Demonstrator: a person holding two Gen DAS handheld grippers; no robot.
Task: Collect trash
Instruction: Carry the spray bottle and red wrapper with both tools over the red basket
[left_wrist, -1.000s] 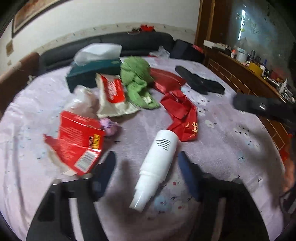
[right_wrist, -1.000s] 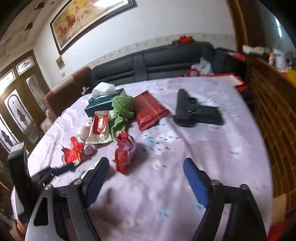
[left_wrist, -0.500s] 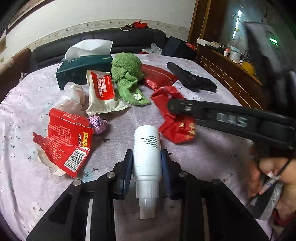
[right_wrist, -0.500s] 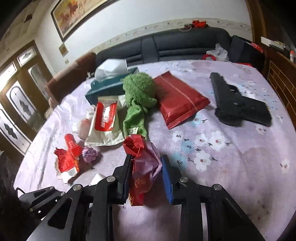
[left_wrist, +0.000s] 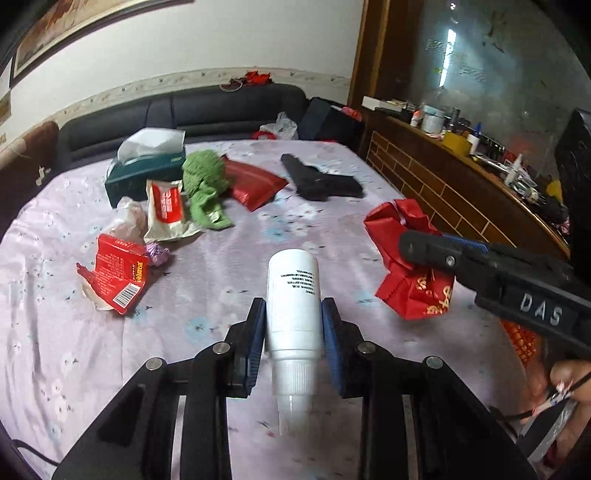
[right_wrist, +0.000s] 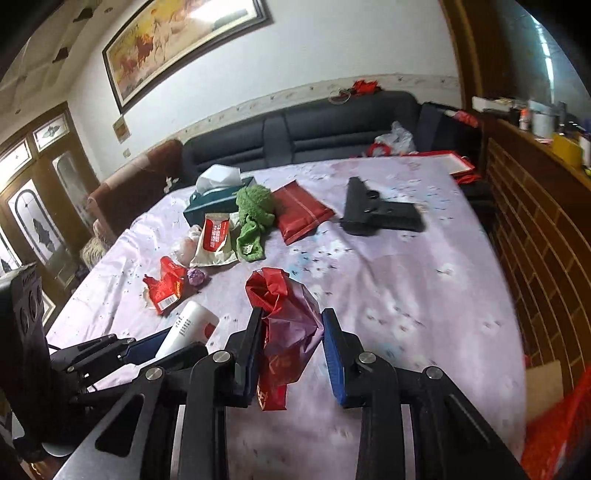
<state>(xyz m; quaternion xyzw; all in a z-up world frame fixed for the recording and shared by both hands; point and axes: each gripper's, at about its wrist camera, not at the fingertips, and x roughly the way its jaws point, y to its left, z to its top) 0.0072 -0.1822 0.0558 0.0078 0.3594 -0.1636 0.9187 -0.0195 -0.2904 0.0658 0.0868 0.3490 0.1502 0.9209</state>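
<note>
My left gripper (left_wrist: 292, 332) is shut on a white plastic bottle (left_wrist: 293, 295) and holds it above the lilac tablecloth (left_wrist: 229, 266). My right gripper (right_wrist: 291, 339) is shut on a crumpled red bag (right_wrist: 284, 317) and holds it off the table; that bag also shows in the left wrist view (left_wrist: 410, 266), pinched by the right gripper's fingers (left_wrist: 424, 251). The bottle also shows in the right wrist view (right_wrist: 188, 328). On the table lie a torn red carton (left_wrist: 114, 277), a purple wrapper ball (left_wrist: 157, 254), a red-and-white pouch (left_wrist: 168, 214) and a crumpled clear wrapper (left_wrist: 127, 218).
A teal tissue box (left_wrist: 146, 173), a green cloth (left_wrist: 205, 184), a flat dark red packet (left_wrist: 255, 182) and a black pistol-shaped object (left_wrist: 319, 182) lie at the table's far side. A dark sofa (left_wrist: 184, 114) stands behind. A brick-faced counter (left_wrist: 443, 192) runs along the right.
Both grippers closed, the left on the white bottle and the right on the red bag, then lifted them off the table. The red bag moved right and up.
</note>
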